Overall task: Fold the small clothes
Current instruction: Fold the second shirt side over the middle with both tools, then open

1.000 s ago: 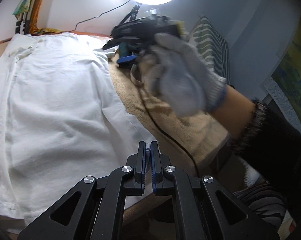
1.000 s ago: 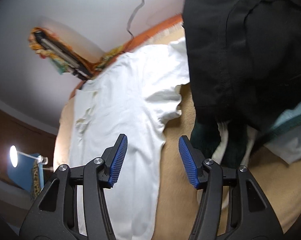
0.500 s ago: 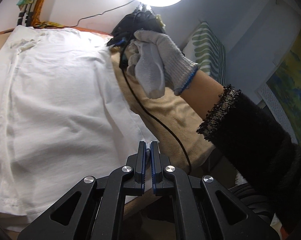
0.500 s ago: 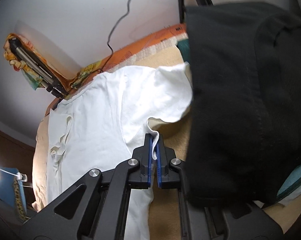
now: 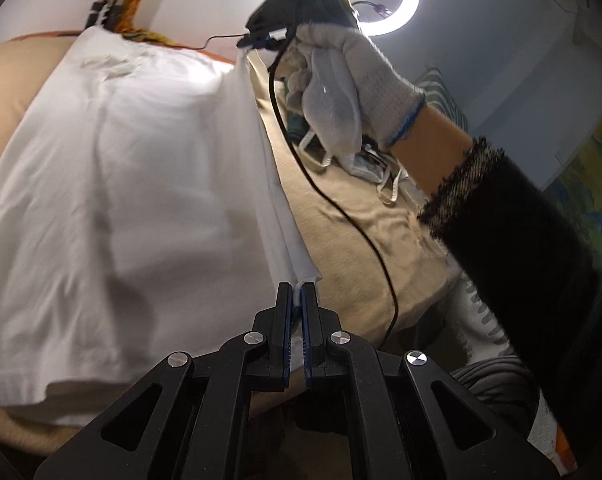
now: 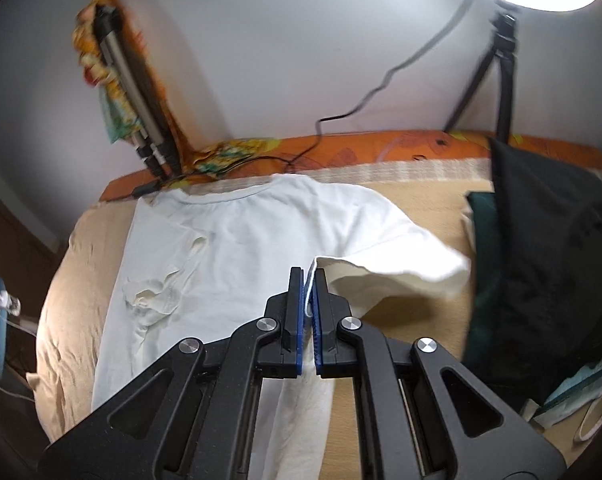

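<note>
A white T-shirt [image 5: 133, 184] lies spread on a tan blanket [image 5: 361, 232]. My left gripper [image 5: 297, 290] is shut on the shirt's near right hem corner. In the left wrist view my right gripper [image 5: 261, 42], held in a gloved hand [image 5: 365, 80], pinches the shirt's right edge up off the bed. In the right wrist view my right gripper [image 6: 309, 276] is shut on the T-shirt [image 6: 237, 248] at the armpit seam, with the right sleeve [image 6: 413, 268] hanging off to the right. The shirt's right side edge is lifted and taut between both grippers.
A pile of dark clothes [image 6: 549, 264] lies on the bed right of the shirt. Loose white straps [image 5: 385, 176] lie beside it. A black cable [image 5: 341, 208] trails across the blanket. A ring light [image 5: 385, 4] on a tripod [image 6: 501, 64] stands by the back wall.
My right gripper closed on the shirt's armpit seam, then lifted it. My left gripper stayed shut and now shows the hem corner raised; the shirt's right edge has come up off the bed.
</note>
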Motion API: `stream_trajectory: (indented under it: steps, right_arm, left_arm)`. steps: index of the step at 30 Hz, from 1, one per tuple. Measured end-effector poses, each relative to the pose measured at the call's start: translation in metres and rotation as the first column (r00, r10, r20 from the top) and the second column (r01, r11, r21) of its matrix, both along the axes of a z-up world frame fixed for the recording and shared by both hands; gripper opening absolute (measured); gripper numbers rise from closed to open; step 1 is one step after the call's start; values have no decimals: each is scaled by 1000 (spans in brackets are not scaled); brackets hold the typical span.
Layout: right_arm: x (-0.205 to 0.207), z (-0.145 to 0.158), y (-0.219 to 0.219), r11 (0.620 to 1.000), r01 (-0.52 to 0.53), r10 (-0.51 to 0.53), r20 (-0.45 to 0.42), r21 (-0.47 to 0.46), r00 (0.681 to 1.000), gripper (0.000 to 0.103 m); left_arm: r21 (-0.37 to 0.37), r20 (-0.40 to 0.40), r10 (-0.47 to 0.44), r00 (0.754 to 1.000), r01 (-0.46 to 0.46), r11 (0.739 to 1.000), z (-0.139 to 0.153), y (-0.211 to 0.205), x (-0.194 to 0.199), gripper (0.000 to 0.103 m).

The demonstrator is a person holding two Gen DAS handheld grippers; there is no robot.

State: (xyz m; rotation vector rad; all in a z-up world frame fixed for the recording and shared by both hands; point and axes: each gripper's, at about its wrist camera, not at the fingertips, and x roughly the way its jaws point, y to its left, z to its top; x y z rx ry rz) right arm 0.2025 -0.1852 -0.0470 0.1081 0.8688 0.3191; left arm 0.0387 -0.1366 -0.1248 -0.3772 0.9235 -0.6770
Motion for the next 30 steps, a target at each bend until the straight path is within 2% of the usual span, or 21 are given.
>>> stream_trajectory:
  steps: [5,10,16,19,20,22,24,26,28,30]
  right_arm:
    - [-2,-6,55,992,-107,107,-2,-67,994,5]
    - [4,-28,101,978,-179,176,-41,-103,984,5]
    - [14,-56,126,968,-228,215,-122,-104,969,5]
    - [13,-54,119,968,-241,229,-155,-70,961,8]
    - [12,-47,113,968,-247,239,-156,-35,958,9]
    - [3,-30,94,961,-269,275,-135,64,952,19]
    - [-6,-14,71,959,-263,271,-79,105,959,47]
    - [-9,-2,44,972,-209,214,-38,105,976,52]
    - [0,-2,16,991,-104,109,-49,89,993,52]
    - [13,-8,1,996,-35,41,-75,76,996,52]
  left_arm:
    - [13,-12,44,999,-44,999,-8,19,0,3]
    - [26,-43,97,994,-96,995,-21,35,5,3]
    - [32,-68,113,991,-111,993,-28,36,9,3]
    - [25,-71,113,991,-111,994,-28,34,10,3]
    - [23,-71,112,991,-111,994,-28,36,10,3]
    - [18,-72,112,991,-111,994,-27,42,10,3]
    - [10,-78,115,990,-115,993,-32,56,11,3]
    - [4,-87,119,989,-119,993,-35,58,11,3]
    - [-4,-96,120,988,-121,993,-36,61,12,3]
    - [-5,-95,119,988,-120,993,-35,62,12,3]
